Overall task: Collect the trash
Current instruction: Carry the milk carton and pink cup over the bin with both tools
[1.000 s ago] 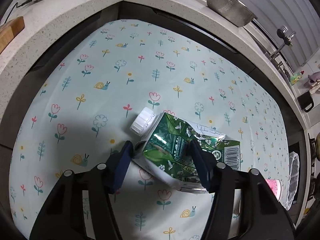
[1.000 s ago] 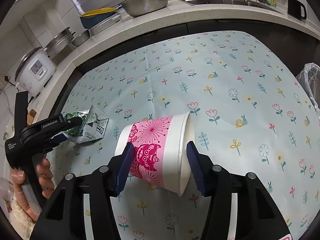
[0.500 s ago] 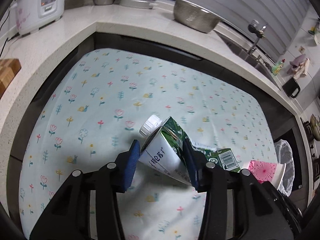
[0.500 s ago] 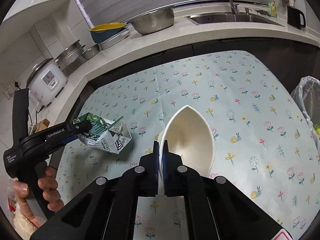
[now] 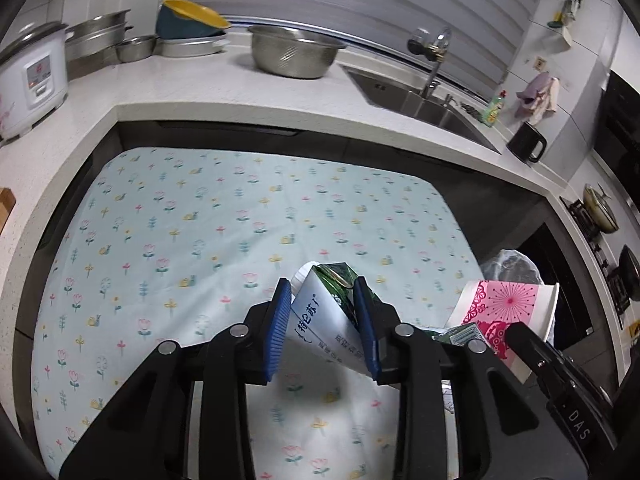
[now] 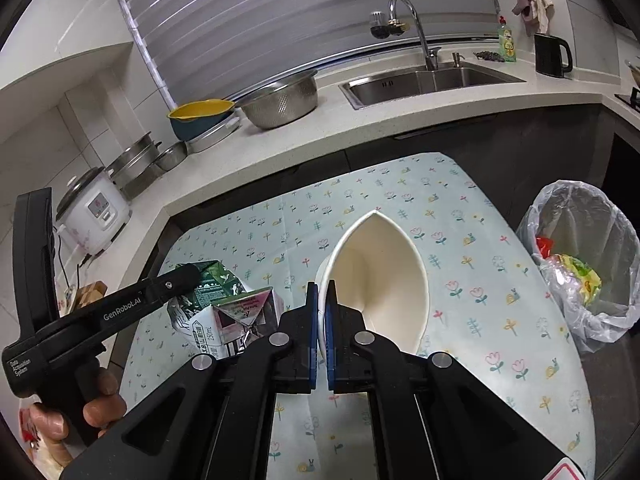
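Floral tablecloth (image 6: 460,280), left tongs (image 5: 322,320) gripping carton (image 5: 324,320), right tongs (image 6: 321,332) pinching cup (image 6: 380,276)

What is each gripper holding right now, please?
Left gripper: shut on the carton.
Right gripper: shut on the cup.

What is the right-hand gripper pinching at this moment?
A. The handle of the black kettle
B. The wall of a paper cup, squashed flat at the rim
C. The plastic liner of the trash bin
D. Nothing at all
B: the right gripper is shut on the rim wall of the paper cup, whose round mouth is squeezed into a pointed oval above the floral tablecloth.
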Motion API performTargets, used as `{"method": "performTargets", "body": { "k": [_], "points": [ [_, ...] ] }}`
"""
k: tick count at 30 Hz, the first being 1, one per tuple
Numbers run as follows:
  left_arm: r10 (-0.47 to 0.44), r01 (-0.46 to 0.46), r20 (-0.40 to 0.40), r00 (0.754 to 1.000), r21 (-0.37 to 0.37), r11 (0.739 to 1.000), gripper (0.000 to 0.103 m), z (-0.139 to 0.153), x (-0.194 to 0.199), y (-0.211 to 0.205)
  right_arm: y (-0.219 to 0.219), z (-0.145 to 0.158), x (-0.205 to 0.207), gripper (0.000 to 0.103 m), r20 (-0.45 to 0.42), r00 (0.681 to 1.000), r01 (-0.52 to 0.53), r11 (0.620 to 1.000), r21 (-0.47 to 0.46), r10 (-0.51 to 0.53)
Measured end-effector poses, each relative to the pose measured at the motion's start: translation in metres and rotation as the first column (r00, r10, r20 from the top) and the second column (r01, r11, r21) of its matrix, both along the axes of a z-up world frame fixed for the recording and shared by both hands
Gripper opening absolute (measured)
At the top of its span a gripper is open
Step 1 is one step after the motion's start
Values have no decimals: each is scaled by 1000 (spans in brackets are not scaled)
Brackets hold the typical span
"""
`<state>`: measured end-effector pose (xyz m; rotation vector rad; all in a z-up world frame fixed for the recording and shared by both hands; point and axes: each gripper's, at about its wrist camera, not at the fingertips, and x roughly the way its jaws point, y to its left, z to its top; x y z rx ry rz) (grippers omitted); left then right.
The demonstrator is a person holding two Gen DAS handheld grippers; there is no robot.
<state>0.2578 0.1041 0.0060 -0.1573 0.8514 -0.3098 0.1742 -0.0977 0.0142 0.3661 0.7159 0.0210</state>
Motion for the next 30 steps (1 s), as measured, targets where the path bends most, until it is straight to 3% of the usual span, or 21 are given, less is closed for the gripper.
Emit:
{"method": "performTargets", "body": {
  "k": [13,30],
  "points": [
    [-135,135,52,989,19,991,31,27,-26,-88,-76,27,-38,3,60,990,129,992,-5,-128],
    [-303,298,86,949,67,952,31,42,-45,-205,-172,34,-88,4,90,954,288,958,2,-287]
  ]
}}
